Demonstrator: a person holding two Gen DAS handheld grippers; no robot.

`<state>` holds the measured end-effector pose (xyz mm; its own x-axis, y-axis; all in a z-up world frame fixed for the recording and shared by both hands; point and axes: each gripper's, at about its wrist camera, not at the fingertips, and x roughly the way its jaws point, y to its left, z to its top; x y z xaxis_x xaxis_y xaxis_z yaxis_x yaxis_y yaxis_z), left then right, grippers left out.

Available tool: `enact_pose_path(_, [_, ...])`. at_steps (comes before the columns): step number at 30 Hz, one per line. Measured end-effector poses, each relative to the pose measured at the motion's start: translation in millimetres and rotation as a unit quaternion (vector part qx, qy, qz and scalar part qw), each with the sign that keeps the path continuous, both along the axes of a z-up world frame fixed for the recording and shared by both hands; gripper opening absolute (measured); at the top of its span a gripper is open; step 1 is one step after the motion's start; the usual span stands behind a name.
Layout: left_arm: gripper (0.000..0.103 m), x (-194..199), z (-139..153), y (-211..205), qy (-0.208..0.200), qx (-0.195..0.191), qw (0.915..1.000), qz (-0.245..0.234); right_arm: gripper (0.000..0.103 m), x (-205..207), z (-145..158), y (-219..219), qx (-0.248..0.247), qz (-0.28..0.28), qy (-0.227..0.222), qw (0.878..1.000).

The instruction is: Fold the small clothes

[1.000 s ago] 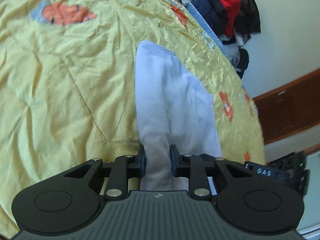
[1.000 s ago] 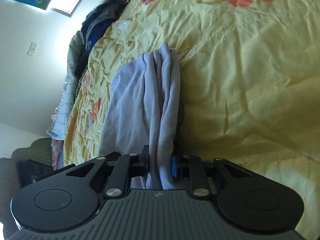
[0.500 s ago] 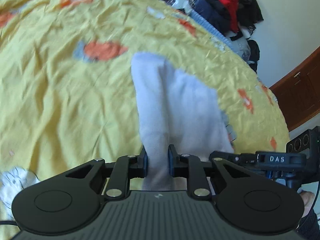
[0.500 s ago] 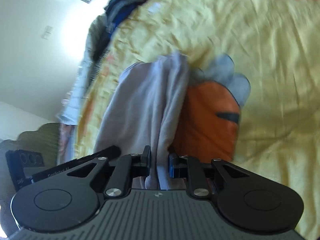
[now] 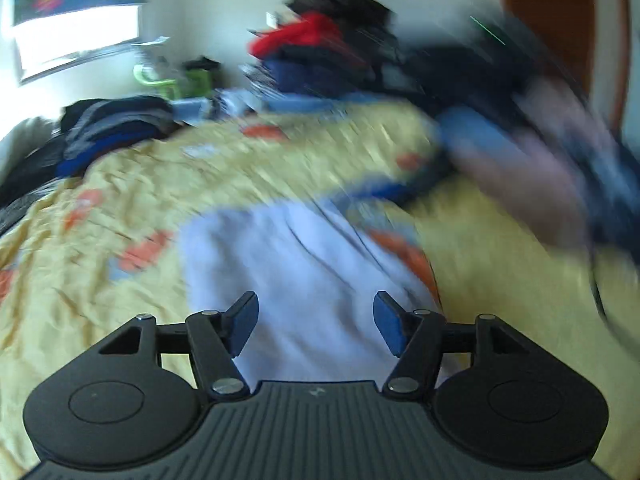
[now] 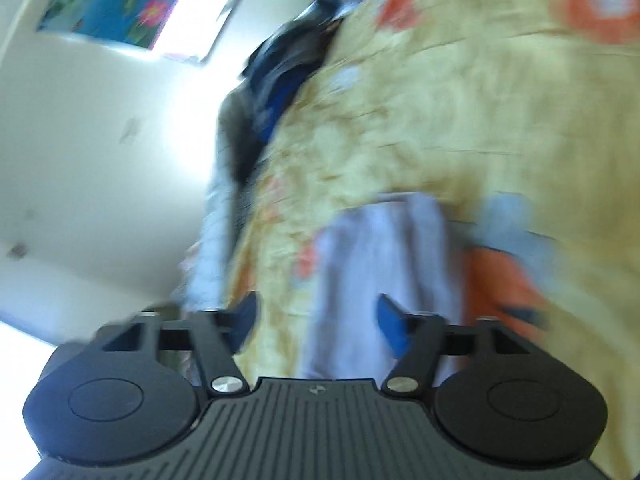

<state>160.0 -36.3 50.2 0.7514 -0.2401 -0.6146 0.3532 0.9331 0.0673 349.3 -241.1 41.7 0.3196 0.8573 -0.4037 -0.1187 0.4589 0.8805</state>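
Note:
A pale lilac garment lies on the yellow flowered bedspread, just beyond my left gripper. That gripper is open with nothing between its blue pads. In the right wrist view the same garment lies bunched in folds on the bedspread, in front of my right gripper, which is also open and empty. Both views are motion-blurred. The other gripper and the hand holding it show as a dark blur at the right of the left wrist view.
Piles of dark, blue and red clothes sit along the far side of the bed, with more at the left. A window and white wall lie behind. A brown wooden door stands at the right.
Both grippers have opened and let go of the lilac garment, which now lies on the bedspread. Both cameras have swung up fast, showing the wall and window.

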Motion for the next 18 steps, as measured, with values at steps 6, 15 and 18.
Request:
enact_pose_path(6, [0.064, -8.4, -36.7, -7.8, -0.009, 0.019, 0.9997, 0.008, 0.048, 55.7, -31.4, 53.9, -0.121, 0.023, 0.049, 0.991])
enact_pose_path(15, [0.065, -10.0, -18.5, 8.5, 0.009, -0.039, 0.9990, 0.020, 0.042, 42.1, -33.5, 32.4, -0.100, -0.012, 0.064, 0.993])
enact_pose_path(18, [0.065, -14.6, -15.4, 10.3, 0.017, -0.031, 0.9990, 0.027, 0.061, 35.4, -4.1, 58.4, -0.061, 0.028, 0.009, 0.998])
